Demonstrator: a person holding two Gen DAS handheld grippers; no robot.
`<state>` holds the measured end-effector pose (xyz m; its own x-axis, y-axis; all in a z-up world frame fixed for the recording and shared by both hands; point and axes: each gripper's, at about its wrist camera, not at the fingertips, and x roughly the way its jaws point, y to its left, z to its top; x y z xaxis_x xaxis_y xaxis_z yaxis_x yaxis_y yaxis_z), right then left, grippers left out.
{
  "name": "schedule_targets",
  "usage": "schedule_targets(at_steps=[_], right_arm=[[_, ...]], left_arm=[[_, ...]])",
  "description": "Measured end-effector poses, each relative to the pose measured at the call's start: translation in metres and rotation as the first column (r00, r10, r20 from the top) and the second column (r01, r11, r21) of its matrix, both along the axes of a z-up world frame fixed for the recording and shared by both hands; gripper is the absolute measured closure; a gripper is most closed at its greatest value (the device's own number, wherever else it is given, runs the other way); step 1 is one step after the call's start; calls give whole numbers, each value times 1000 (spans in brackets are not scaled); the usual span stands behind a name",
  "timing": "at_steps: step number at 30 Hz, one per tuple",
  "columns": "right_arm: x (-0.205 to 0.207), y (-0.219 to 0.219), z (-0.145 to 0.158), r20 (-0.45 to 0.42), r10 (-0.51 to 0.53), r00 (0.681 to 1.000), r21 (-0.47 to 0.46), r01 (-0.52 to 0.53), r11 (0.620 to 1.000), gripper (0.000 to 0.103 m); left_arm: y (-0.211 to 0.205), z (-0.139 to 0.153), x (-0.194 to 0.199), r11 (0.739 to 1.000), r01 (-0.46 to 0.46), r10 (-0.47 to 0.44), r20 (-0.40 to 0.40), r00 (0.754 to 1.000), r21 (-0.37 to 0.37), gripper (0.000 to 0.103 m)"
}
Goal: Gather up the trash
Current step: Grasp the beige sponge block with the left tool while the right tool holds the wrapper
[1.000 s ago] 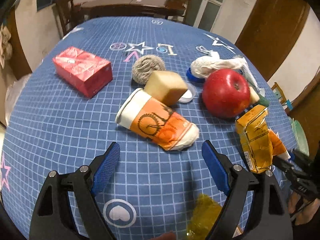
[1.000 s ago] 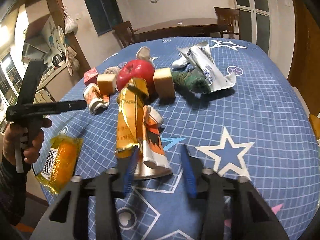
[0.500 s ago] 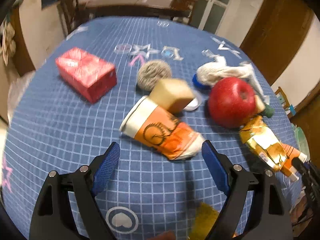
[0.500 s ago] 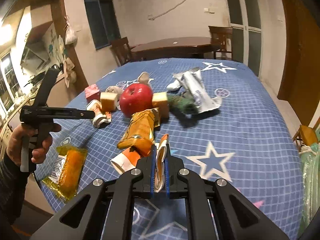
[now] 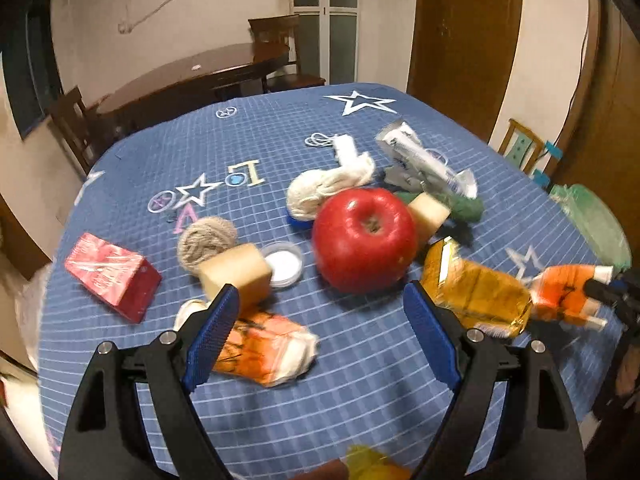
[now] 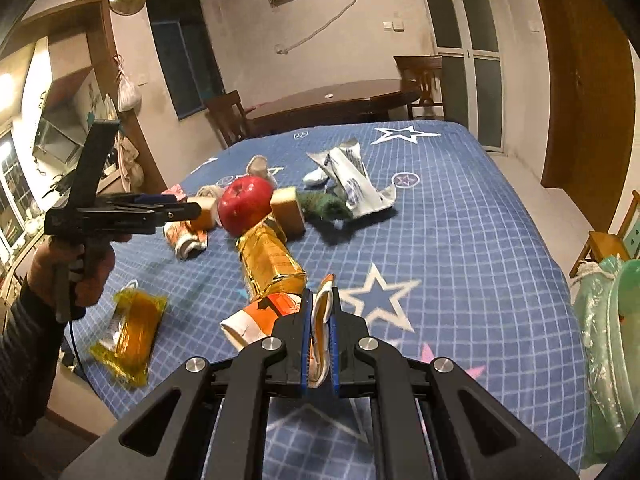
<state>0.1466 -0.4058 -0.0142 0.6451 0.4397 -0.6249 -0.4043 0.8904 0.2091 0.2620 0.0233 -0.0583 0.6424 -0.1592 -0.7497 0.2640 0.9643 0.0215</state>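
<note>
Both tools hang over the worktop [image 6: 460, 216], which is spread with a blue checked cloth. Right tool [image 6: 320, 334]: its blue pads are clamped on the flattened end of a crushed orange paper cup [image 6: 276, 312], whose other end lies against a gold foil packet [image 6: 272, 264]. Left tool [image 5: 320, 332]: jaws spread wide with nothing between the pads, above a second crushed orange cup [image 5: 260, 350]. Beyond it sits a red apple [image 5: 364, 240], then a red box [image 5: 112, 276] to the left and a white wrapper [image 5: 424, 160] at the back. A yellow sponge block [image 5: 236, 274] touches that cup, beside a small white lid [image 5: 284, 264].
</note>
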Motion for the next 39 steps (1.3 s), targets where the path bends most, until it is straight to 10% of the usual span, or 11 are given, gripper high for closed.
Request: schedule_targets(at_steps=[5, 16, 22, 39], right_arm=[[-6, -2, -1, 1, -2, 1000, 3, 2, 1000, 95], [-6, 0, -1, -8, -5, 1000, 18, 5, 1000, 94], [-5, 7, -5, -12, -3, 1000, 9, 3, 1000, 95], [-32, 61, 53, 353, -121, 928, -90, 163, 983, 95]], left_arm=[[37, 6, 10, 997, -73, 71, 46, 996, 33, 23], [38, -36, 49, 988, 63, -53, -75, 996, 141, 31], [41, -45, 57, 993, 55, -46, -87, 995, 108, 57], [-7, 48, -58, 991, -134, 130, 269, 954, -4, 62]])
